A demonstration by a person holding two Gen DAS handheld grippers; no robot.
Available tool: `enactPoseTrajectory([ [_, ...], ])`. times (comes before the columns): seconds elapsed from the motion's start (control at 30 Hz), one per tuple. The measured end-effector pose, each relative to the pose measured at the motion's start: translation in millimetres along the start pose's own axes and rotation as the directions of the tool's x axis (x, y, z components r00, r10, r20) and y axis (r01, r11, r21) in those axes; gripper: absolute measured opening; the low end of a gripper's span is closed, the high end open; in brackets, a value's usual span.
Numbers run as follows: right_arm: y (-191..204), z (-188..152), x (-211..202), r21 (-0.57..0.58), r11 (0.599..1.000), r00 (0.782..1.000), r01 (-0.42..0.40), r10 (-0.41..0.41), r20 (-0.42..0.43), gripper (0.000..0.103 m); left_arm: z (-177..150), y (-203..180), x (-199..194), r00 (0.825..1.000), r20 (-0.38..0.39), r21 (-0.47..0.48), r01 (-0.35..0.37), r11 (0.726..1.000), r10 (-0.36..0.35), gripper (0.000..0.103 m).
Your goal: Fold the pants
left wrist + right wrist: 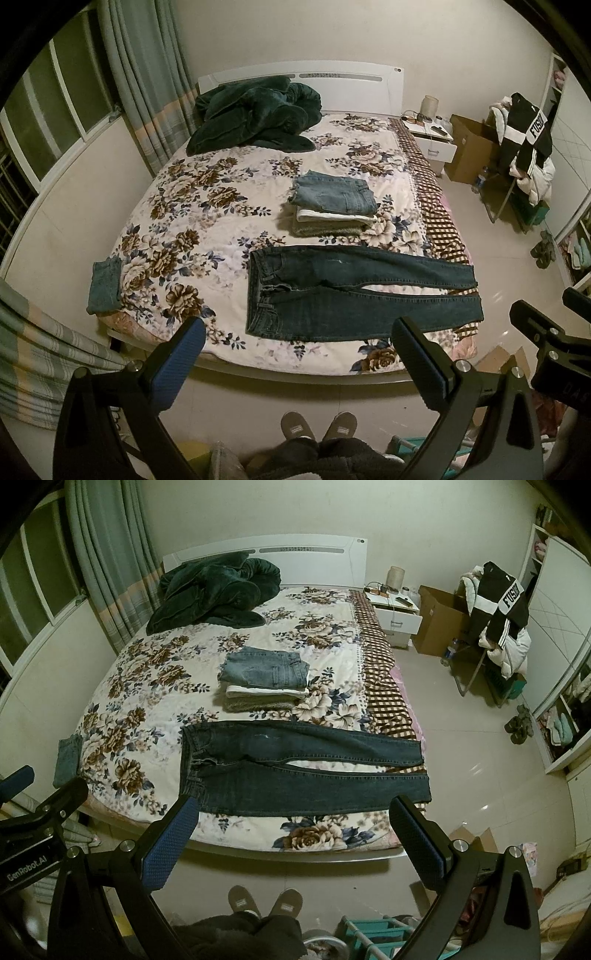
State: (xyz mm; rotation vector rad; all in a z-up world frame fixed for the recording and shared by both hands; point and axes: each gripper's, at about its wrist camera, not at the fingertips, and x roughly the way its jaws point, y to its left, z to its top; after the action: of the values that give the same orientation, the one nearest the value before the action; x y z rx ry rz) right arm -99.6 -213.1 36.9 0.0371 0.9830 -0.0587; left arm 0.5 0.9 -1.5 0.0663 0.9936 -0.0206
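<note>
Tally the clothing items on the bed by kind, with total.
Dark blue jeans laid flat: 1
Folded light blue denim pants on top of stack: 1
Folded white garment, mid stack: 1
Folded olive garment, stack bottom: 1
Small folded denim piece at left bed edge: 1
Dark green plush heap by headboard: 1
Total: 6

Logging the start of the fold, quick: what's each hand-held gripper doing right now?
Left hand-held gripper: open, holding nothing, short of the jeans.
Right hand-held gripper: open, holding nothing.
</note>
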Motion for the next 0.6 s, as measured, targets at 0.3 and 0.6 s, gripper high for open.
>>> enactPoseTrajectory([
  [0.3,0,-1,0,-0.001,1.000,1.000,-0.004,0.004,-0.001,0.103,-1,-1,0,1.000,0.003,0.000,-0.003,1.000,0.003,0.103],
  [0.6,2,-5,1,0.000,1.000,1.000,-0.005,0.005,-0.003,0.103,7,3,-14,1.000,-0.002,0.001,-0.012,1.000,0.012,0.103],
])
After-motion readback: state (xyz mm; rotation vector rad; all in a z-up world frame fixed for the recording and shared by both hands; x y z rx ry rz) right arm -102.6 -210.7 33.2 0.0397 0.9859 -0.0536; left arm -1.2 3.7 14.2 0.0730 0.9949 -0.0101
